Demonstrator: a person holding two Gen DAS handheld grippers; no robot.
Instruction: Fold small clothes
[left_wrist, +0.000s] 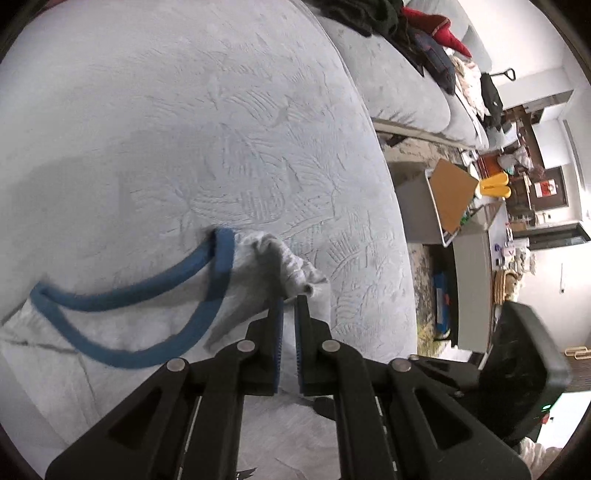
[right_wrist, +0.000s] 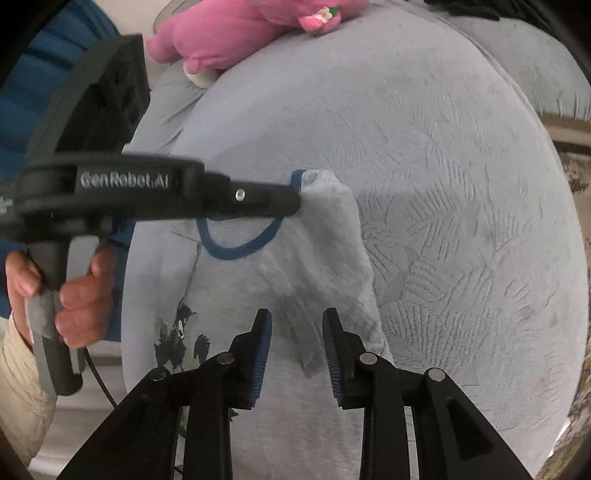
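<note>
A small pale grey shirt (left_wrist: 251, 266) with a blue collar (left_wrist: 129, 291) lies on a grey sofa cushion (left_wrist: 184, 129). My left gripper (left_wrist: 290, 297) is shut on a bunched bit of the shirt's shoulder just right of the collar. In the right wrist view the left gripper (right_wrist: 295, 201) reaches in from the left and pinches the shirt (right_wrist: 314, 258) beside the collar (right_wrist: 236, 254). My right gripper (right_wrist: 297, 314) stands open over a folded-in sleeve edge, and its pads do not press the cloth. A dark animal print (right_wrist: 181, 332) shows on the shirt's front.
A pink plush toy (right_wrist: 229, 33) lies at the cushion's far edge. A person's hand (right_wrist: 81, 295) holds the left gripper's handle. Piled clothes (left_wrist: 424, 37) sit on the sofa's far section. A cardboard box (left_wrist: 450, 195) and a patterned rug (left_wrist: 428, 295) lie beyond the cushion's right edge.
</note>
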